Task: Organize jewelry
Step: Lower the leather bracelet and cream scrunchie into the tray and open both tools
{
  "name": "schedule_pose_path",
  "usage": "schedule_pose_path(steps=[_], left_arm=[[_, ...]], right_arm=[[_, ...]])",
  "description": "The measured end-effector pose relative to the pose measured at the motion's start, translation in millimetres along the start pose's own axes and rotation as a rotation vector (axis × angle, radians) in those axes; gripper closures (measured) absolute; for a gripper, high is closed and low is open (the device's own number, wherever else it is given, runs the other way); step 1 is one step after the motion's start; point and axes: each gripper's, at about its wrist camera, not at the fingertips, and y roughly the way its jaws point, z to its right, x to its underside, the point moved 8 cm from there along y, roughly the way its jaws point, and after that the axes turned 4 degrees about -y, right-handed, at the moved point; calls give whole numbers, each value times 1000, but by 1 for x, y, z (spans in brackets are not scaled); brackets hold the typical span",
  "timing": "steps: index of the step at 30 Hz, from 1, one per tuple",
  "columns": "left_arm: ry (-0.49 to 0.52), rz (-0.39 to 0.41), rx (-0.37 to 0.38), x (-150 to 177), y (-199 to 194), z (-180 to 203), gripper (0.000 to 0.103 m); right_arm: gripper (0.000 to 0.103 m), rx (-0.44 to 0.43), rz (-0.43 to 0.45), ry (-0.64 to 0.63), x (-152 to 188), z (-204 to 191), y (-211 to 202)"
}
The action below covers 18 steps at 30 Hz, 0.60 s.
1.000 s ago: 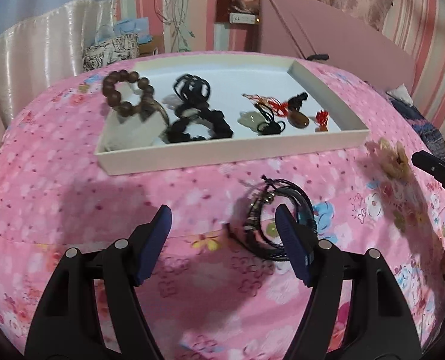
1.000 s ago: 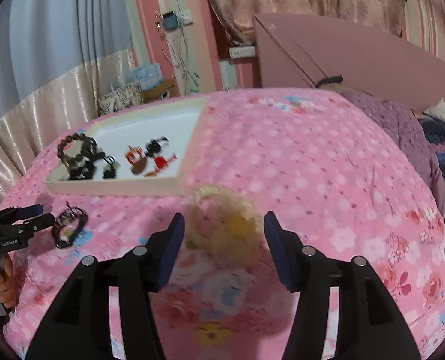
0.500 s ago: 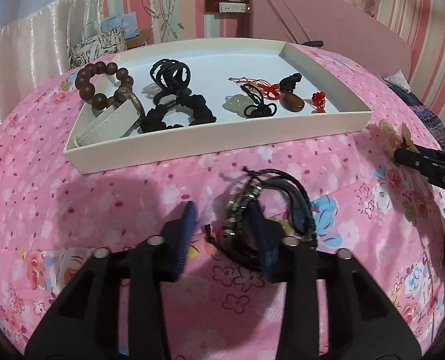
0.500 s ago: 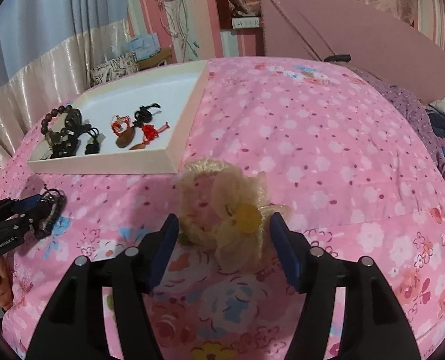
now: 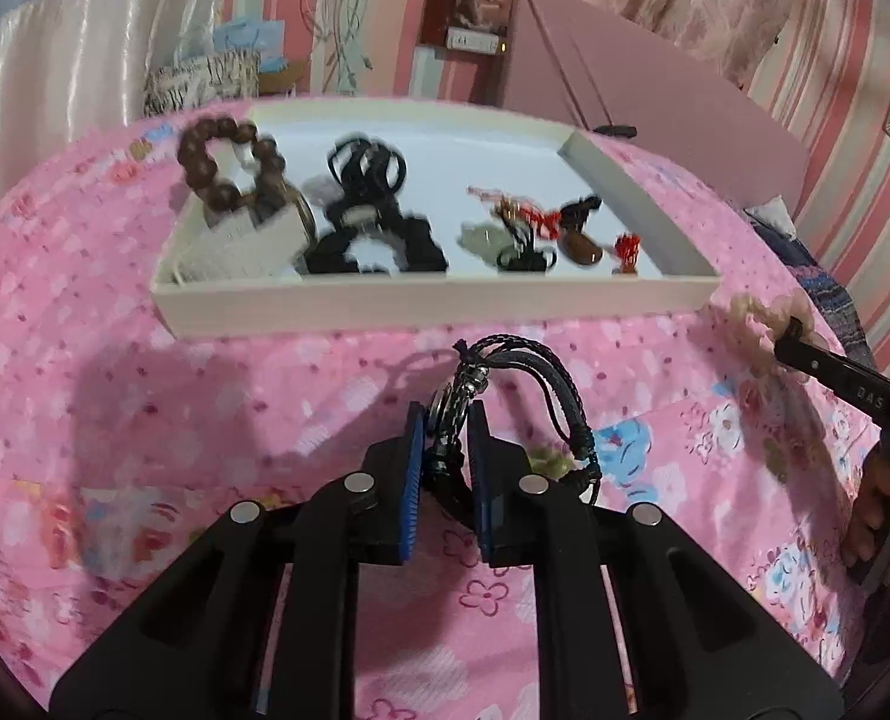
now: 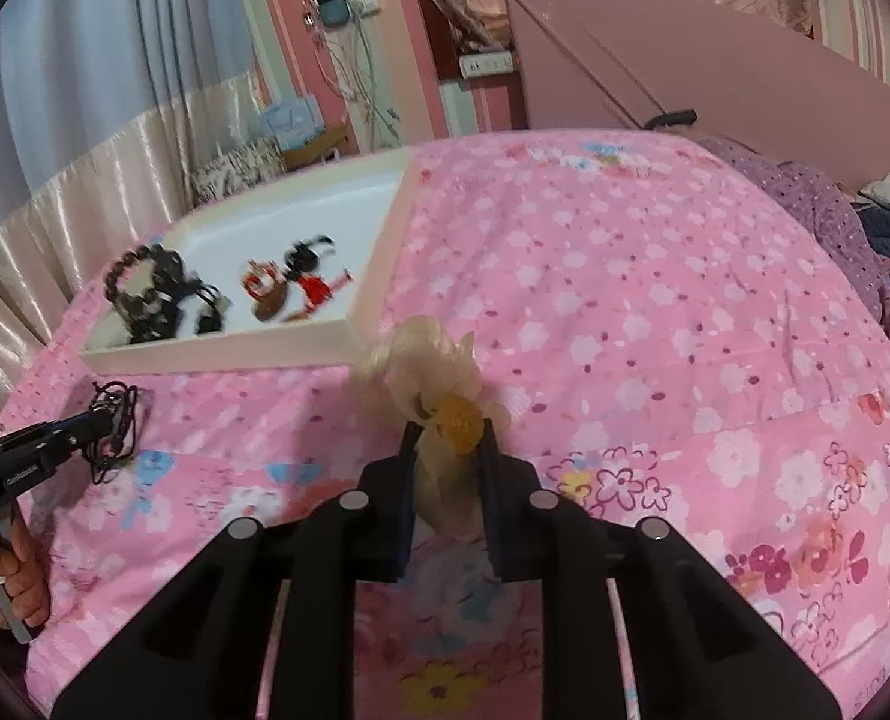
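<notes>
My left gripper (image 5: 447,420) is shut on a black braided cord bracelet (image 5: 526,387) and holds it above the pink floral bedspread, just in front of the white tray (image 5: 433,300). My right gripper (image 6: 448,438) is shut on a cream fabric flower hair tie (image 6: 430,375) with a yellow centre, near the tray's front right corner (image 6: 349,333). The tray holds a brown bead bracelet (image 5: 226,162), black hair ties (image 5: 367,204) and red-corded pendants (image 5: 541,228). The left gripper (image 6: 106,417) shows in the right wrist view, the right gripper (image 5: 790,339) in the left wrist view.
The bed is covered by a pink flowered spread (image 6: 625,300). A pink headboard (image 6: 685,72) stands behind. Cream curtains (image 6: 85,192) and a patterned basket (image 5: 205,81) are at the far left. A purple blanket (image 6: 835,222) lies at the right.
Both grippers closed: the left onto the black cord bracelet, the right onto the cream flower hair tie. Both items now sit between the pads, lifted slightly off the spread.
</notes>
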Motion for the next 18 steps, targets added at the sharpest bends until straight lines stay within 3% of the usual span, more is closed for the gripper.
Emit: schedule_pose_path(steps=[9,18], left_arm=[[15,126,-24,-56,-44,-6,91],[24,161,-59,-118,-35,-10,91]], right_arm=[[85,-63,106,2,-44,-26,-26],[85,-135,159,-44,-93,-67,-17]])
